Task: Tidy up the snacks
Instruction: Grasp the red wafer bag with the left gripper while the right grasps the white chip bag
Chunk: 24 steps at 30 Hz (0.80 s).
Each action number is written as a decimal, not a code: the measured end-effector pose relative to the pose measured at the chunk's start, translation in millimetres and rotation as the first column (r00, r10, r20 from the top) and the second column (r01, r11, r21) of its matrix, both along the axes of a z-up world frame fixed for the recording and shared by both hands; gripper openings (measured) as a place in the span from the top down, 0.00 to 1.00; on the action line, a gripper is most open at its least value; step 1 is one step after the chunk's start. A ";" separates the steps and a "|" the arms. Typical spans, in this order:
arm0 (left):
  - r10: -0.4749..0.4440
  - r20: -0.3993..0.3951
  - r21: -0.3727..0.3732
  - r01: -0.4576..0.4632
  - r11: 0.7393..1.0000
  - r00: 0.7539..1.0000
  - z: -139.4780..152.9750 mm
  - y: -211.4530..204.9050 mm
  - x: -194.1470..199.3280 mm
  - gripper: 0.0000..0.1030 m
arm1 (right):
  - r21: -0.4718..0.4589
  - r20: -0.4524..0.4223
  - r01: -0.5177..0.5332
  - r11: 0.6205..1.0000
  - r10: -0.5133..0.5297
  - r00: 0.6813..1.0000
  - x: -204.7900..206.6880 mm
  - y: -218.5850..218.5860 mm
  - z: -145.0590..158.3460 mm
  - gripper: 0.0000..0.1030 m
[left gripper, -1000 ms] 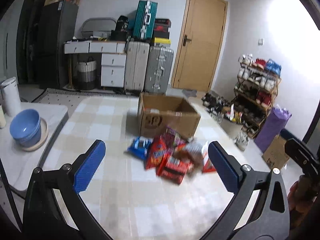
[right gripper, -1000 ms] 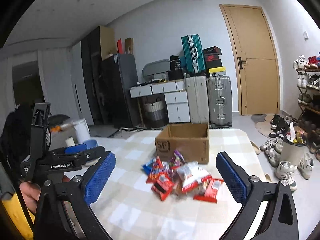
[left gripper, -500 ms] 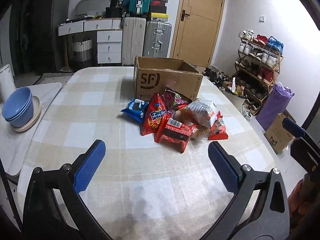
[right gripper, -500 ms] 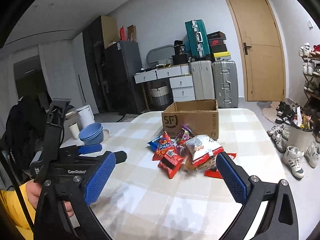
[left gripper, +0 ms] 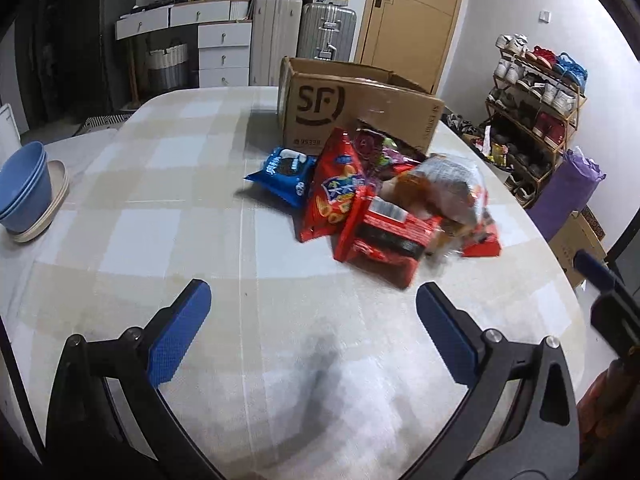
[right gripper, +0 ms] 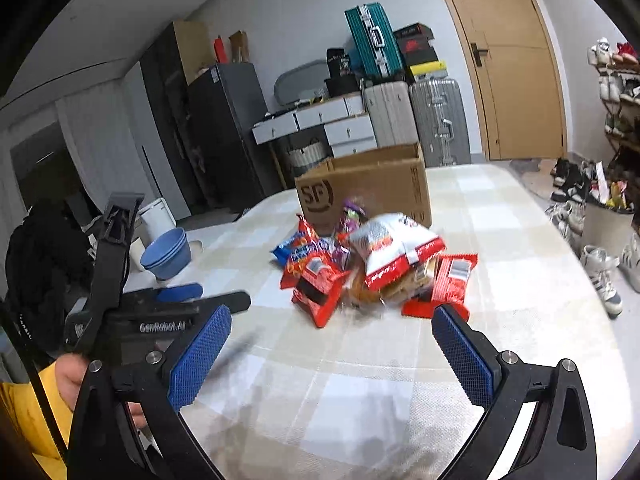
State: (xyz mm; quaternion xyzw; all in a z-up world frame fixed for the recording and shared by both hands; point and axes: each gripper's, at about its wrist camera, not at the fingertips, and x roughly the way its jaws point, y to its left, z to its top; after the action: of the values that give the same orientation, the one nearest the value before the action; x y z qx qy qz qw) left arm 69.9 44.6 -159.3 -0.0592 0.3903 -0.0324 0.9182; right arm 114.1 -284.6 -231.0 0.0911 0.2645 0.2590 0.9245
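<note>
A heap of snack bags (left gripper: 380, 196) lies on the checked table (left gripper: 200, 240), in front of an open cardboard box (left gripper: 352, 104) marked SF. The heap holds a blue cookie bag (left gripper: 284, 174), an orange-red chip bag (left gripper: 332, 196), a red packet (left gripper: 384, 240) nearest me and a clear bag (left gripper: 448, 184). My left gripper (left gripper: 314, 332) hovers open just short of the heap, nothing between its blue pads. In the right wrist view the same heap (right gripper: 372, 264) and box (right gripper: 368, 196) lie ahead; my right gripper (right gripper: 332, 356) is open and empty, with the left gripper (right gripper: 168, 308) at its left.
Blue bowls (left gripper: 24, 184) stacked on a plate sit at the table's left edge. A shoe rack (left gripper: 536, 92) and a purple roll (left gripper: 568, 188) stand right of the table. Suitcases (left gripper: 304, 28), drawers and a door line the far wall. A hand in a yellow sleeve (right gripper: 36, 408) holds the left tool.
Both grippers have come down and forward toward the snack heap, which now looks larger and closer. Both stay open. The snacks and box have not moved.
</note>
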 end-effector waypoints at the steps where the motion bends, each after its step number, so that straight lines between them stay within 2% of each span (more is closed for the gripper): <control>1: 0.008 -0.006 0.002 -0.008 1.000 1.000 -3.5 1.4 6.9 0.00 | -0.002 -0.003 -0.004 1.000 0.004 1.000 3.4 0.3 -2.5 0.01; 8: 0.088 -0.037 -0.024 -0.089 0.996 0.995 -17.2 24.2 69.5 0.01 | 0.030 -0.040 -0.011 0.999 0.012 0.999 30.6 -2.0 -24.4 0.01; 13: 0.030 -0.073 -0.083 -0.036 0.996 0.997 -18.9 18.3 110.5 0.01 | 0.062 -0.078 -0.024 0.998 0.029 0.997 44.9 -2.3 -33.9 0.01; 17: 0.023 -0.094 -0.125 -0.035 0.991 0.995 -24.3 9.4 143.1 0.01 | 0.084 -0.104 -0.032 0.996 0.041 0.994 52.0 -4.2 -37.0 0.01; 20: 0.038 -0.106 -0.125 -0.052 0.991 0.994 -28.8 3.4 165.2 0.10 | 0.102 -0.112 -0.030 0.994 0.042 0.993 53.6 -6.6 -38.5 0.01; 22: 0.047 -0.118 -0.126 -0.061 0.990 0.992 -32.0 -0.7 177.5 0.28 | 0.105 -0.115 -0.031 0.994 0.044 0.992 52.6 -6.2 -39.6 0.01; 24: 0.037 -0.146 -0.113 -0.053 0.992 0.989 -38.2 -4.9 189.1 0.38 | 0.102 -0.116 -0.031 0.994 0.043 0.992 52.8 -5.6 -39.8 0.01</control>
State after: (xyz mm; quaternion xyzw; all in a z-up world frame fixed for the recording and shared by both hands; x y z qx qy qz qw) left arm 259.0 39.7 -197.5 -0.1237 0.4514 -0.0299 0.8832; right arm 166.9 -290.2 -270.8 0.1476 0.3071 0.2833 0.8965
